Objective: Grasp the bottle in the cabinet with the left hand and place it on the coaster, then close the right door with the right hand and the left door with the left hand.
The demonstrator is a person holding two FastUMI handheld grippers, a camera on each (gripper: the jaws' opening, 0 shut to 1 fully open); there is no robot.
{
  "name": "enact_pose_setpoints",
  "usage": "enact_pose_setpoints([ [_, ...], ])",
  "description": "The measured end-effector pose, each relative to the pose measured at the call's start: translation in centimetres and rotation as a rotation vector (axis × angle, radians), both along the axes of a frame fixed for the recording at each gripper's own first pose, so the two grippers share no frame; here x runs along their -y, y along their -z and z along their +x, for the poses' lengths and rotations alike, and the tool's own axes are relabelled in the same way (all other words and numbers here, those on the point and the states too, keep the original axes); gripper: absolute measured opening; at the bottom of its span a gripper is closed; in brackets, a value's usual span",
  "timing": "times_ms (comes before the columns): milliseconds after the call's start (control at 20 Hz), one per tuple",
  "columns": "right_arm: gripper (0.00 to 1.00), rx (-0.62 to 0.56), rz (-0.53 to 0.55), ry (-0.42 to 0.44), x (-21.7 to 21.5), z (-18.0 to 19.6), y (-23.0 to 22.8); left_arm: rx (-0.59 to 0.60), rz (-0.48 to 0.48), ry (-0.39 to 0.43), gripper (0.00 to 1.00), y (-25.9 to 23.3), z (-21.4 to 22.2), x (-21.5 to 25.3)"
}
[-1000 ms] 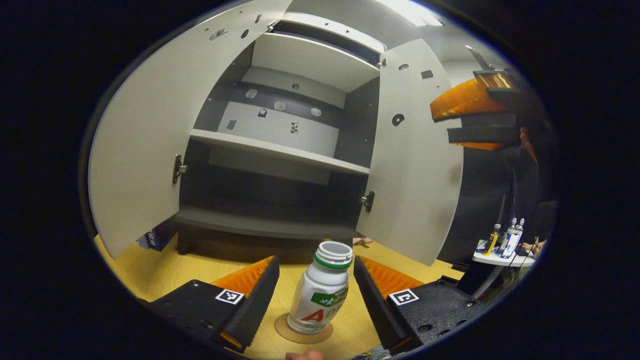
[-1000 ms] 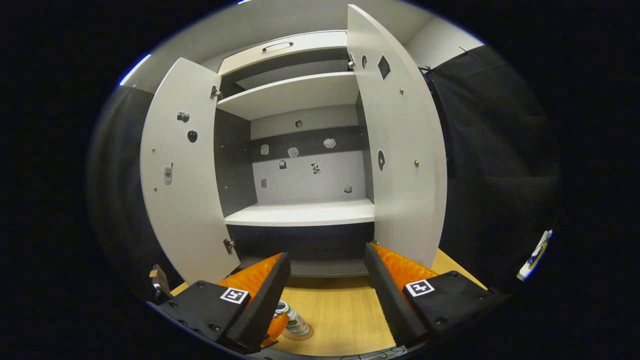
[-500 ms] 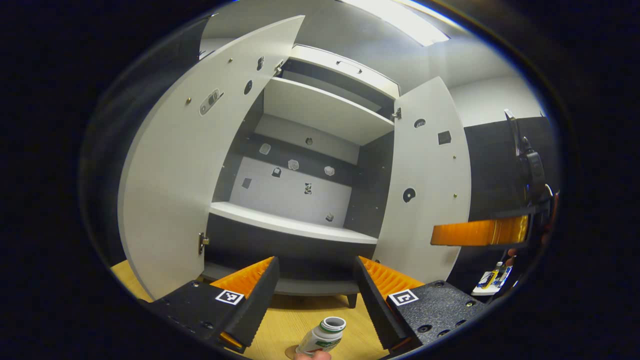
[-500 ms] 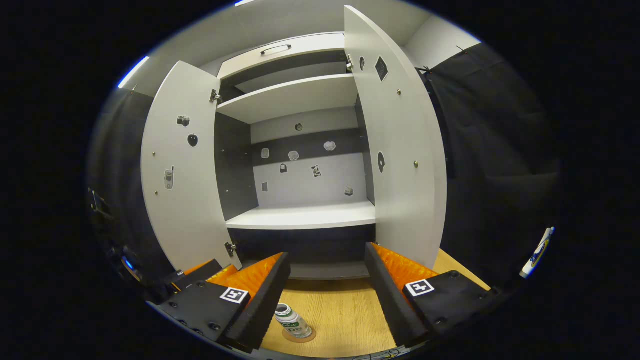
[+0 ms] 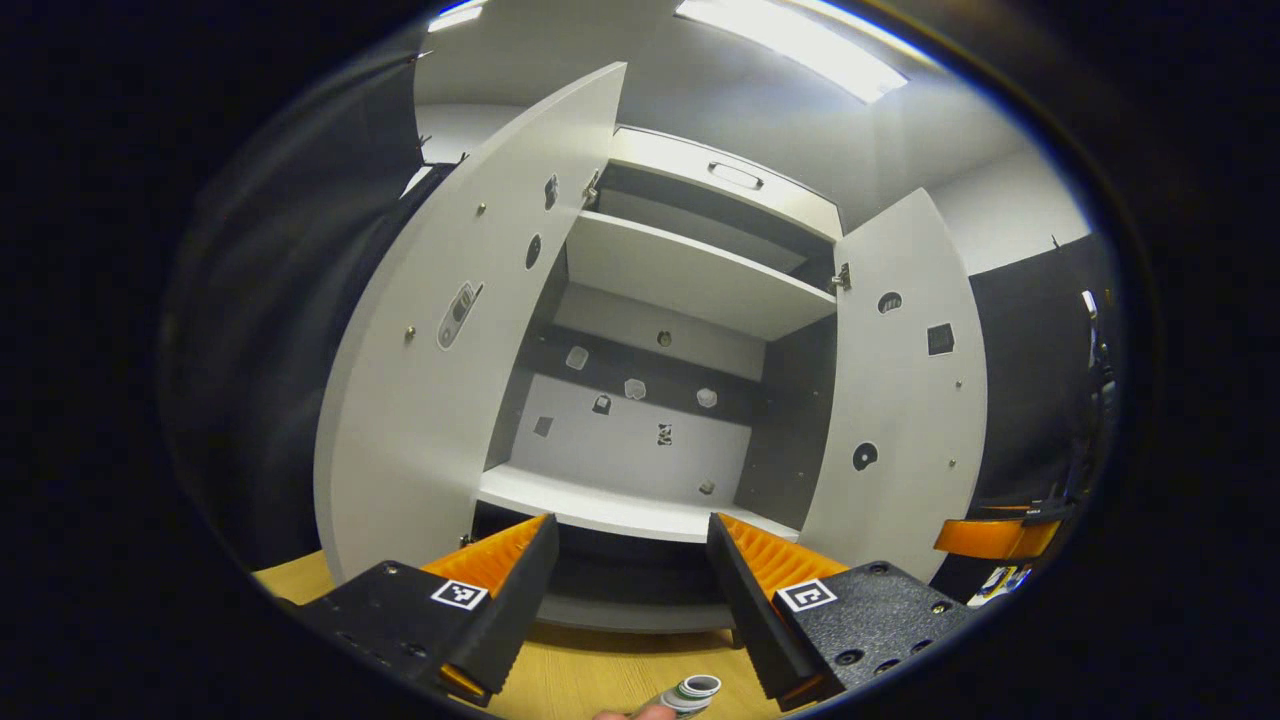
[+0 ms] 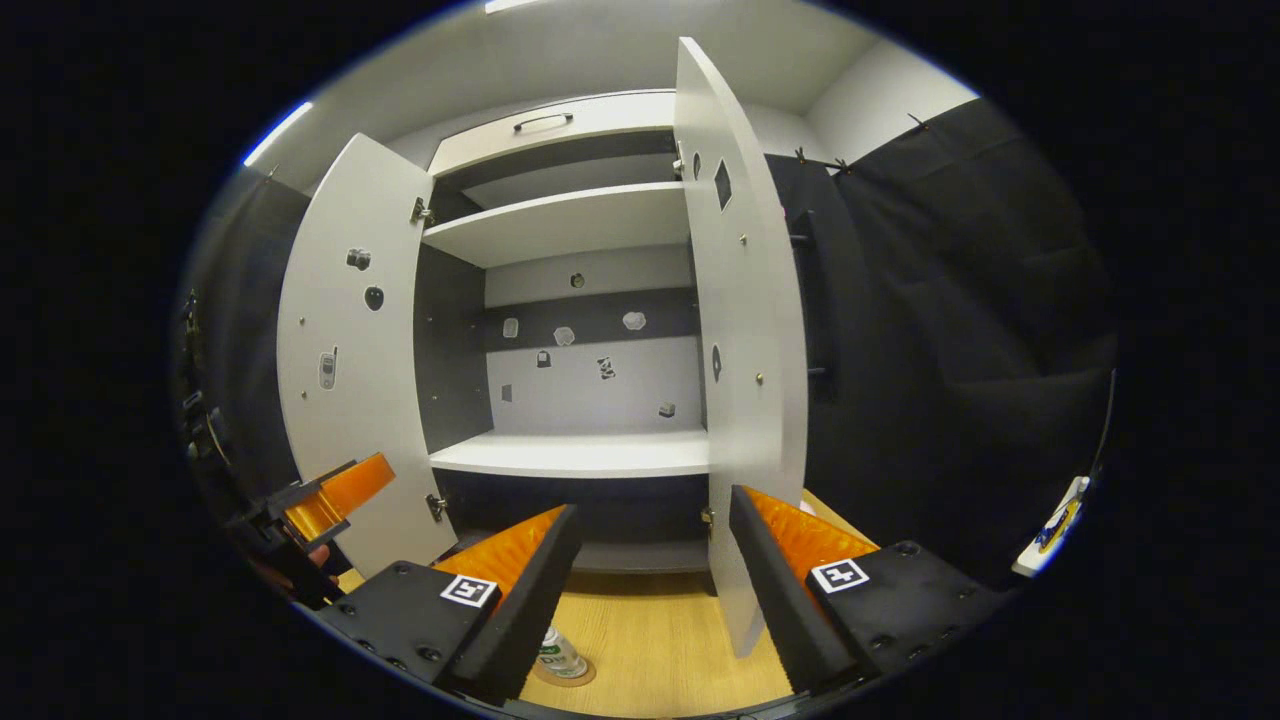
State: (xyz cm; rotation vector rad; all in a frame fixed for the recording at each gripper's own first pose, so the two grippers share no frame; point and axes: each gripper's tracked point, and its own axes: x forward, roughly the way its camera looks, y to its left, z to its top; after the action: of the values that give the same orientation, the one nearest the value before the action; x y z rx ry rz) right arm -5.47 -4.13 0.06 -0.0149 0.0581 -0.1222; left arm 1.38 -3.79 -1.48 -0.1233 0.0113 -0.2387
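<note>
Two doors stand open as we log this, yet the right door (image 6: pixel 745 400) now shows nearly edge-on in the right gripper view, where a second ago we saw its broad face, so we judge the closing push is beginning. Our right gripper (image 6: pixel 655 590) has fingers spread wide, holding nothing, its far finger just beside the door's lower edge. Bottle (image 6: pixel 560 655) sits upright on the coaster (image 6: pixel 578 675) on the table (image 6: pixel 660 640); that step is done. Left gripper (image 5: pixel 630 590), spread and empty, has lifted away, and only the bottle's neck (image 5: pixel 693 692) remains at the bottom of its view. Left door (image 5: pixel 440 370) waits, wide open.
</note>
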Motion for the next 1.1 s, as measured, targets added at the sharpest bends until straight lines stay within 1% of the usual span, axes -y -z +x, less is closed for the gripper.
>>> enact_pose_setpoints([
  [100, 0.99, 0.021, -0.008, 0.026, 1.4, -1.1, -1.4, -0.001, 0.006, -0.012, 0.90, 0.3, 0.1, -0.4],
  [250, 0.98, 0.037, -0.013, 0.078, 4.1, -2.5, -3.3, -0.013, -0.012, -0.013, 0.90, 0.5, -0.3, -0.5],
  [400, 0.98, 0.095, -0.046, 0.187, 8.5, -3.3, -6.6, -0.019, -0.019, -0.018, 0.90, 0.6, -0.6, -0.7],
  [450, 0.98, 0.115, -0.033, 0.223, 10.0, -3.4, -7.7, -0.019, -0.018, -0.023, 0.90, 0.8, -0.6, -0.9],
  [600, 0.98, 0.188, 0.019, 0.280, 13.6, -2.8, -11.3, -0.029, -0.030, -0.030, 0.90, 0.8, -1.2, -1.4],
  [650, 0.98, 0.203, 0.013, 0.290, 14.6, -2.2, -12.2, -0.035, -0.029, -0.034, 0.90, 1.1, -1.3, -1.7],
  [800, 0.98, 0.179, -0.013, 0.295, 17.1, -0.1, -13.3, -0.048, -0.028, -0.053, 0.90, 1.3, -1.7, -2.7],
  [950, 0.98, 0.159, -0.052, 0.306, 18.7, 2.0, -14.0, -0.055, -0.015, -0.078, 0.90, 1.7, -1.7, -3.7],
  [1000, 0.98, 0.154, -0.057, 0.310, 18.8, 2.8, -14.1, -0.056, -0.012, -0.086, 0.90, 1.7, -1.7, -4.0],
  [1100, 0.98, 0.146, -0.048, 0.288, 18.1, 3.9, -13.8, -0.060, -0.018, -0.097, 0.90, 1.9, -1.7, -4.4],
])
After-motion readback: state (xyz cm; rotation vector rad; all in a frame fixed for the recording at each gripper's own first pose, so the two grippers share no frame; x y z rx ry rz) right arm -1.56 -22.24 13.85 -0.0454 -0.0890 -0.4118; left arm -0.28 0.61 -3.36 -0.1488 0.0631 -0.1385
